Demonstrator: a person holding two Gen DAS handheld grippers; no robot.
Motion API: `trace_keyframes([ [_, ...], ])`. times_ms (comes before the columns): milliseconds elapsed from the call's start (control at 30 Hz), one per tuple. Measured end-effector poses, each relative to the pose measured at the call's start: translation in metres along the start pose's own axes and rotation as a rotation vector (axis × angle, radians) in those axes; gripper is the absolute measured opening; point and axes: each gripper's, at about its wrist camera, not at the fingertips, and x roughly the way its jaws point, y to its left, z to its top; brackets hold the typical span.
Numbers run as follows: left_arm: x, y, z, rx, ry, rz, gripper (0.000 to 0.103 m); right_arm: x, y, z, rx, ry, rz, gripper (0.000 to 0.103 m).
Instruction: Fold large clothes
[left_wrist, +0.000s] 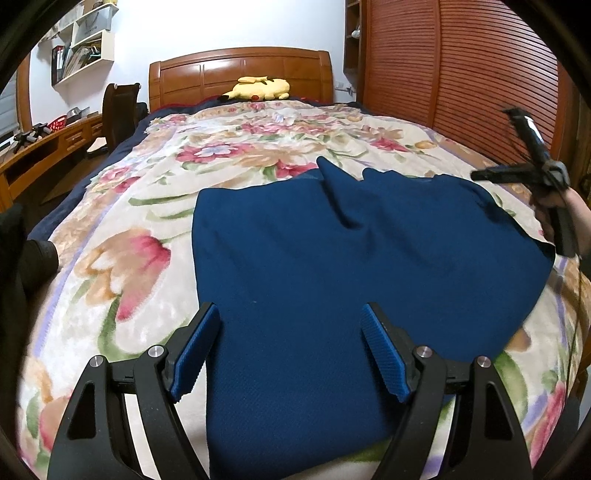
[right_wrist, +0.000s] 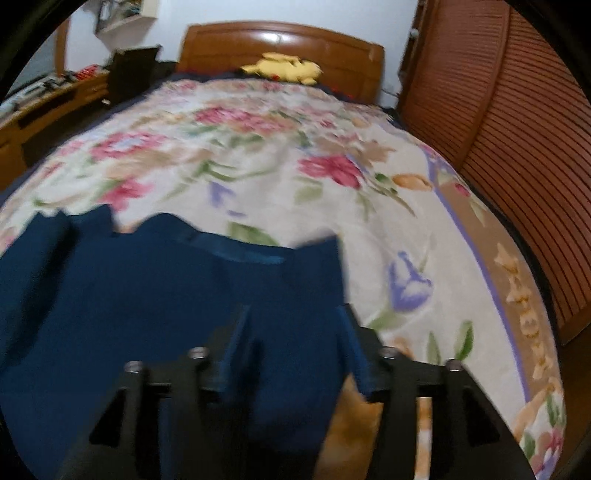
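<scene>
A large dark blue garment (left_wrist: 332, 258) lies spread flat on the floral blanket (left_wrist: 122, 266) of the bed, with a ridge of cloth running up to its far edge. My left gripper (left_wrist: 291, 325) is open and empty, just above the garment's near left part. My right gripper (right_wrist: 291, 325) is open and empty over the garment (right_wrist: 147, 314) near its right edge; this view is blurred. From the left wrist view the right gripper's body (left_wrist: 532, 173) shows at the far right, above the garment's right side.
A yellow plush toy (left_wrist: 260, 88) lies by the wooden headboard (left_wrist: 240, 70). A slatted wooden wardrobe (left_wrist: 461, 74) runs along the bed's right side. A desk (left_wrist: 40, 147), a dark chair (left_wrist: 118, 110) and wall shelves (left_wrist: 85, 40) stand to the left.
</scene>
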Motion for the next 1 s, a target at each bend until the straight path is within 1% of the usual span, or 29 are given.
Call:
trace_keyframes([
  [33,0.0,0.0,0.0,-0.002,-0.001,0.0,0.08,-0.006,0.003,-0.006,-0.009,-0.004,0.015,0.062],
  [233,-0.004,0.0,-0.002,0.003,-0.006,0.006,0.08,-0.05,0.016,-0.052,-0.049,-0.023,0.108,0.062],
  [333,-0.008,0.0,-0.004,0.005,-0.008,0.012,0.08,-0.066,0.014,-0.071,-0.057,-0.024,0.132,0.062],
  [533,-0.018,-0.001,-0.013,0.02,-0.007,0.021,0.08,-0.086,-0.003,-0.104,-0.046,-0.015,0.124,0.062],
  [600,-0.022,-0.001,-0.018,0.02,-0.002,0.023,0.08,-0.091,-0.011,-0.113,-0.034,-0.012,0.112,0.064],
  [667,-0.027,0.002,-0.023,0.018,0.001,0.027,0.08,-0.094,-0.02,-0.121,-0.011,-0.003,0.117,0.07],
  [700,-0.029,0.003,-0.026,0.017,0.004,0.028,0.08,-0.096,-0.024,-0.125,-0.004,0.003,0.111,0.07],
  [800,-0.032,0.007,-0.034,0.008,0.018,0.036,0.08,-0.095,-0.03,-0.133,0.001,0.043,0.092,0.073],
  [933,-0.031,0.016,-0.043,-0.025,0.042,0.036,0.08,-0.1,-0.036,-0.145,0.054,0.048,0.129,0.073],
  [1000,-0.03,0.019,-0.046,-0.042,0.054,0.034,0.08,-0.097,-0.03,-0.145,0.057,0.055,0.139,0.073],
])
